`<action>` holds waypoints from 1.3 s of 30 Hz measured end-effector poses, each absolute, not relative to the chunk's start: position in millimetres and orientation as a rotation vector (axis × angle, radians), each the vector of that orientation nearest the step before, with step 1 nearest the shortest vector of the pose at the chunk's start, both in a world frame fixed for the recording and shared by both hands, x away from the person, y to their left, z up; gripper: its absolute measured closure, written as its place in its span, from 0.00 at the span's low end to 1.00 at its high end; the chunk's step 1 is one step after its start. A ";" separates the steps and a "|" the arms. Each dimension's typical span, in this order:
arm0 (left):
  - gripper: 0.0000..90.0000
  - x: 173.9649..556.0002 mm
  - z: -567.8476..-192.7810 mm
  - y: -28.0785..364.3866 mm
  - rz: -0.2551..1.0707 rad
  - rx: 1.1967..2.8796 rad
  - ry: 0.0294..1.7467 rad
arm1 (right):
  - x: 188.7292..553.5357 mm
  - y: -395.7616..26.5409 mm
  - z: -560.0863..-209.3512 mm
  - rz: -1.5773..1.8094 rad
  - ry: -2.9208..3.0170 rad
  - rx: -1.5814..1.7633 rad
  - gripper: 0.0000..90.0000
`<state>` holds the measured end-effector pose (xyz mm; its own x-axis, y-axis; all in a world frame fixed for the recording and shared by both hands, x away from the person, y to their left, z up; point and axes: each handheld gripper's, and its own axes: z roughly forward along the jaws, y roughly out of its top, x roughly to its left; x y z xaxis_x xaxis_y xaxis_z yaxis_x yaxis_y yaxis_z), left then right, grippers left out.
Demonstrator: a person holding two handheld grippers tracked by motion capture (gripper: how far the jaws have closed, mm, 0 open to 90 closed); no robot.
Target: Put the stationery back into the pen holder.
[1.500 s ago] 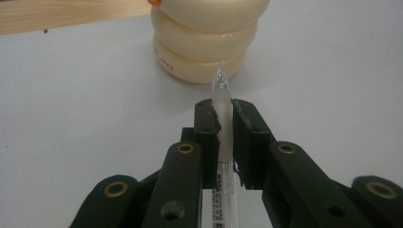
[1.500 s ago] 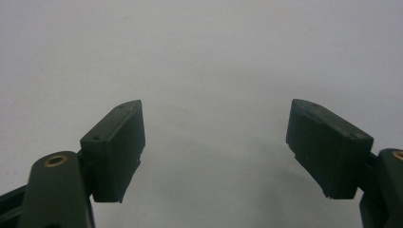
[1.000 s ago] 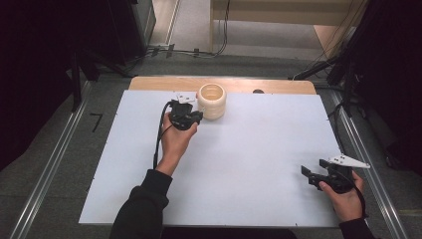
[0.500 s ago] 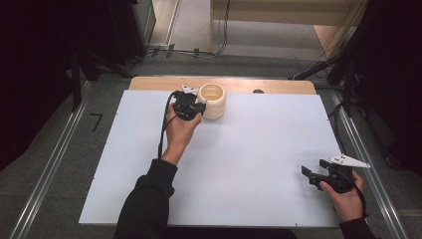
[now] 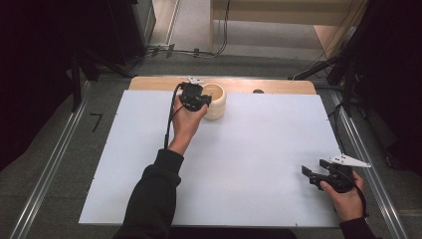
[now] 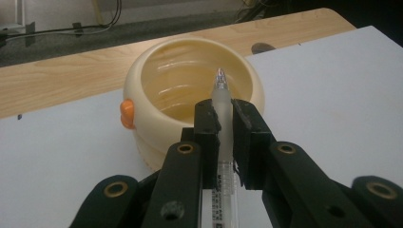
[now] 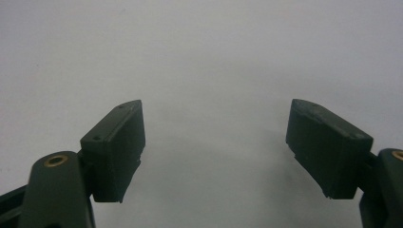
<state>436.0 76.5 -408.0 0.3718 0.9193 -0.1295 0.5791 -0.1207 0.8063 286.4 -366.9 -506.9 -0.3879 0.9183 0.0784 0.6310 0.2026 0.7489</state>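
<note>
Nearing cup [image 5: 216, 101], left gripper [image 5: 195, 97] farther forward

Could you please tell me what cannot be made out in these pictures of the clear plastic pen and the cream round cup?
- Clear plastic pen: in the left gripper view, its rear end is cut off by the bottom edge; the black left gripper covers its sides.
- Print on the pen's barrel: too small and blurred.
- Cream round cup: in the high view, the left gripper hides its near left side.
- Cup's floor: glare blurs it.
</note>
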 end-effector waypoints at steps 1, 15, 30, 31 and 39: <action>0.91 437.9 -407.4 75.5 0.520 1.807 1.311 | 286.4 -366.9 -506.9 1.017 2.099 1.445 0.21; 0.91 463.2 -398.8 73.4 0.526 1.794 1.320 | 285.6 -369.2 -508.2 1.019 2.098 1.458 0.22; 0.91 485.8 -394.0 66.0 0.571 1.805 1.333 | 286.5 -368.6 -508.4 1.021 2.105 1.455 0.22; 0.91 488.4 -393.6 65.5 0.563 1.801 1.338 | 286.6 -368.8 -508.6 1.022 2.106 1.457 0.22; 0.91 506.7 -389.4 62.0 0.568 1.796 1.359 | 286.7 -368.3 -509.5 1.019 2.110 1.456 0.22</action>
<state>506.7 62.0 -389.4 0.3233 0.9399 -0.1096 0.5828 -0.1065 0.8056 286.7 -368.3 -509.5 -0.3905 0.9162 0.0900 0.6402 0.2000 0.7418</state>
